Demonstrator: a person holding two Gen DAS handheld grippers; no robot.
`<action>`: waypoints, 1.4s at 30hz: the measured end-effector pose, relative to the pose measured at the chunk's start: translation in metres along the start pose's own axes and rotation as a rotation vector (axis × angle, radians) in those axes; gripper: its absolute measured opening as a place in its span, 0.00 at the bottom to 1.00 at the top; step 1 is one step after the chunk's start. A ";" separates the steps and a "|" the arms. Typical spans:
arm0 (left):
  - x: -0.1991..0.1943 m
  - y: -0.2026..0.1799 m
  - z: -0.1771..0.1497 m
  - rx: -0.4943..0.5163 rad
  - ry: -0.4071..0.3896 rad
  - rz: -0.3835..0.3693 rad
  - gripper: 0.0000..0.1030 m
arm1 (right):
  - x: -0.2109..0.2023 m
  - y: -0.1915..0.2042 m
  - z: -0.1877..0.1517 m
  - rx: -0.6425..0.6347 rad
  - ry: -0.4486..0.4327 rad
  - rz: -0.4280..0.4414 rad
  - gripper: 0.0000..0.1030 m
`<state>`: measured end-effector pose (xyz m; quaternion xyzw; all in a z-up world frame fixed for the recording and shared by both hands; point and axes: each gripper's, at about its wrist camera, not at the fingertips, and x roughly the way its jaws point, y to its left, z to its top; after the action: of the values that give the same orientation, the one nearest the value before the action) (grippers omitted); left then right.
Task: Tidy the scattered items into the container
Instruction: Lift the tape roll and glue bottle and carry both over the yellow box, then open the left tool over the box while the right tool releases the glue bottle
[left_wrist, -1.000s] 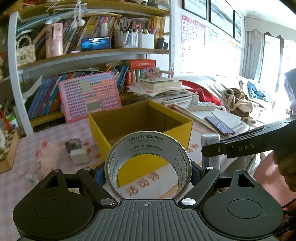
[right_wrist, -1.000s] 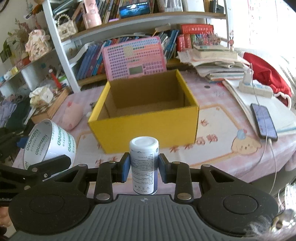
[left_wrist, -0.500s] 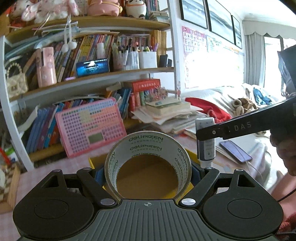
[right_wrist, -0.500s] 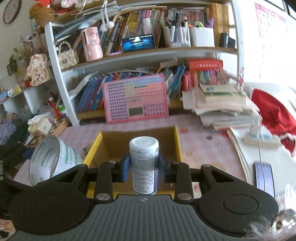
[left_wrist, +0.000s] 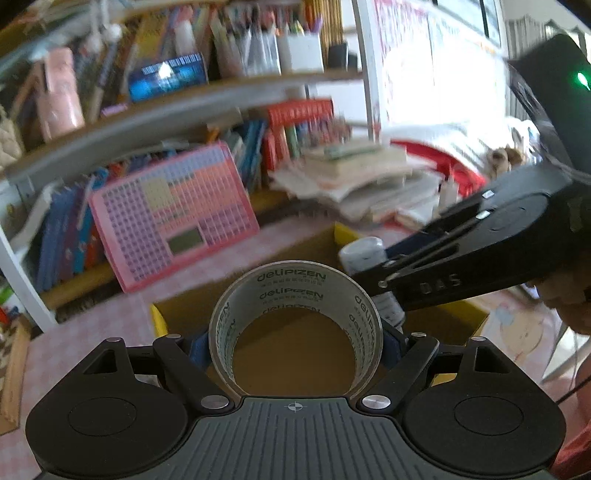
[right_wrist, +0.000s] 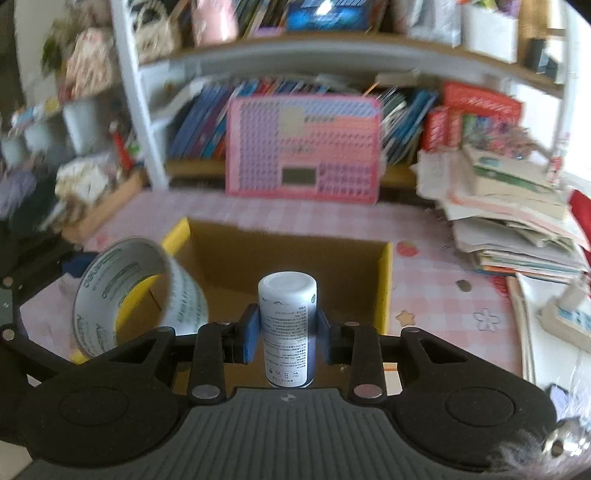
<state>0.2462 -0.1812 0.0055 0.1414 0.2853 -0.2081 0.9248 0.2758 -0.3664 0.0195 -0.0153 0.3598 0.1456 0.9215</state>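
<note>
Left wrist view: my left gripper (left_wrist: 295, 339) pinches a roll of clear tape (left_wrist: 295, 325) across its width, the ring standing on edge with its hole facing me. Through and past the ring I see the brown inside of the yellow cardboard box (left_wrist: 469, 314), so the tape hangs over the box opening. To the right my right gripper (left_wrist: 388, 291) reaches in from the side with a small white bottle (left_wrist: 360, 253), also above the box. Far behind stand a pink keyboard toy (left_wrist: 173, 218) and the bookshelf (left_wrist: 236, 96)

Right wrist view: my right gripper (right_wrist: 286, 332) is pressed together on the white bottle (right_wrist: 287, 325), which stands upright between the blue pads (right_wrist: 249, 332). It sits over the near part of the yellow box (right_wrist: 386, 280), whose floor looks bare where I can see it. At left the tape roll (right_wrist: 140, 295) hangs tilted over the box's near left corner. A stack of papers and books (right_wrist: 517, 214) lies on the pink checked tablecloth (right_wrist: 443, 288) to the right

By my reckoning both items are carried to the container but neither is released yet; what is left is to lower and let go, then fetch whatever else lies scattered outside these views
</note>
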 end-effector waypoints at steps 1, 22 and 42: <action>0.005 -0.001 -0.002 0.001 0.015 0.001 0.83 | 0.009 -0.002 0.001 -0.010 0.022 0.010 0.29; 0.055 0.003 -0.017 -0.077 0.194 0.054 0.92 | 0.102 -0.015 0.020 -0.093 0.253 0.115 0.30; 0.001 0.006 -0.008 -0.147 0.066 0.144 0.96 | 0.033 -0.006 0.031 -0.021 -0.037 0.085 0.70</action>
<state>0.2462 -0.1733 -0.0004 0.1000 0.3191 -0.1149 0.9354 0.3212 -0.3599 0.0201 -0.0068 0.3415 0.1887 0.9207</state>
